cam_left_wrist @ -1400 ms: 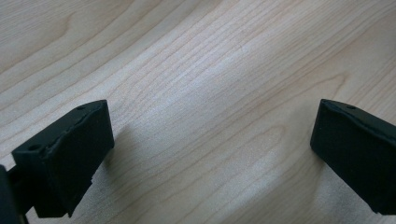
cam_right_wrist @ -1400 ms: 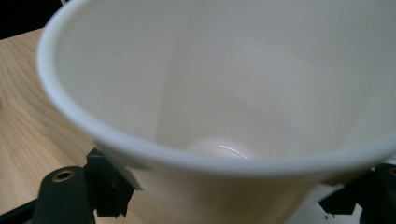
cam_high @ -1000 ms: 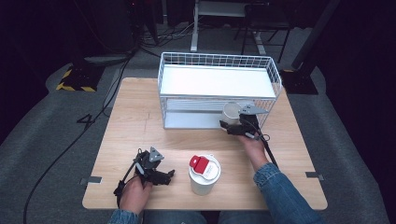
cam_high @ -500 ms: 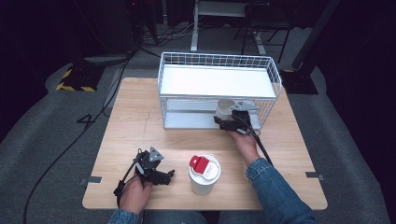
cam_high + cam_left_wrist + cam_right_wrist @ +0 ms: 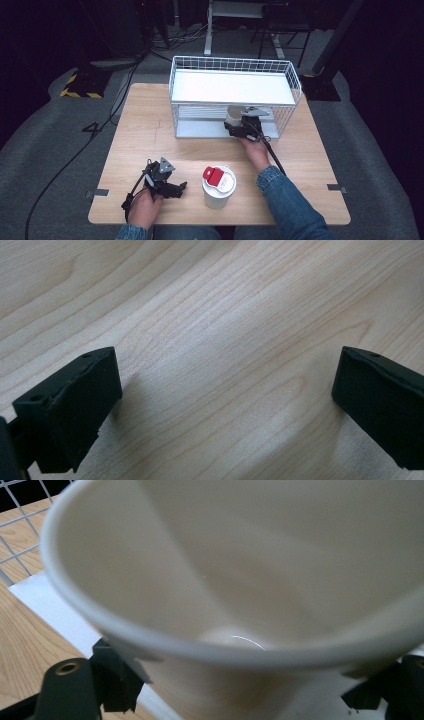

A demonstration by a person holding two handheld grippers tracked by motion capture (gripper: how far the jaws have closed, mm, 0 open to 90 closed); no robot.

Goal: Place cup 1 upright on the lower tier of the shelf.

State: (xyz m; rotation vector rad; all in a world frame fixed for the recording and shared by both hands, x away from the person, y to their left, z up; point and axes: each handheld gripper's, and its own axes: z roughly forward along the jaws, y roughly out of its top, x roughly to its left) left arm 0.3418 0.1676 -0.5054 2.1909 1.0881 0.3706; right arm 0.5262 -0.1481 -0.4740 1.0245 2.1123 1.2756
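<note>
Right gripper view: paper cup [image 5: 240, 605] sits between the 2 fingers [image 5: 117, 675].

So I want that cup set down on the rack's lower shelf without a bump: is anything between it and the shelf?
Nothing visible. The right gripper holds the white cup at the wire rack's open front, and the lower shelf beside it looks bare. The lidded cup stands apart, near the table's front edge.

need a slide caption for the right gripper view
Right claw gripping an empty white cup, seen from above its rim, over the rack's white lower shelf with wire mesh behind.
</note>
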